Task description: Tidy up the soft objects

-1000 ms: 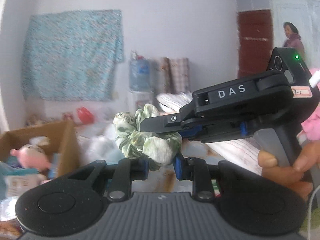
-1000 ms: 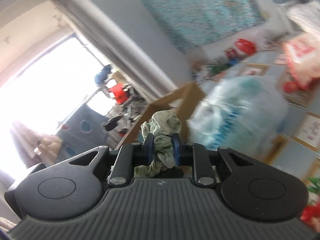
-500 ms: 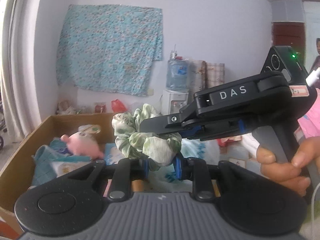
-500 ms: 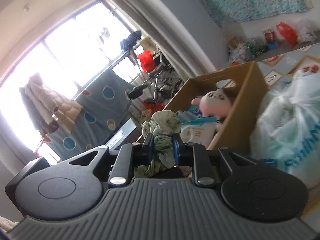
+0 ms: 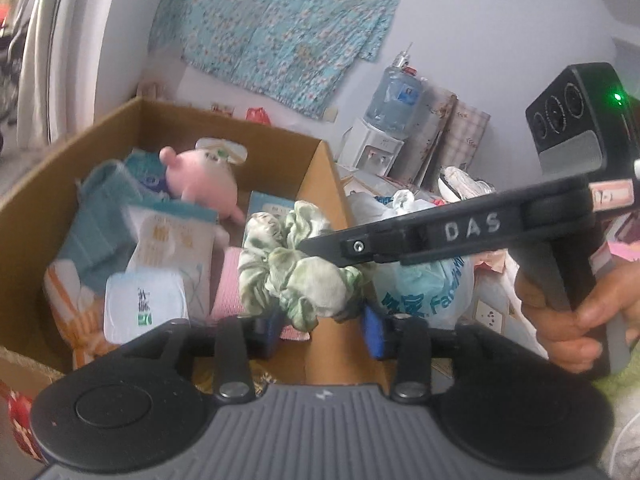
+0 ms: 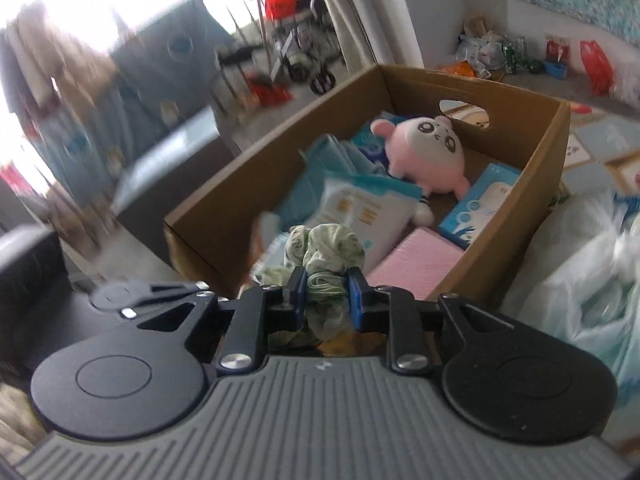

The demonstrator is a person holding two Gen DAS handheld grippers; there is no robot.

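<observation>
A green-and-white scrunchie hangs in front of a cardboard box. My right gripper is shut on the scrunchie; its finger reaches in from the right in the left wrist view. My left gripper is open just below the scrunchie, its blue pads apart. The box holds a pink plush toy, tissue packs, a teal cloth and a pink pad.
A plastic bag lies right of the box, also seen in the right wrist view. A water dispenser stands at the back wall under a blue floral cloth. Clutter lines the window side.
Both grippers have swung down and toward the box, which now fills the view. The left gripper's pads have opened off the scrunchie; the right gripper still holds it.
</observation>
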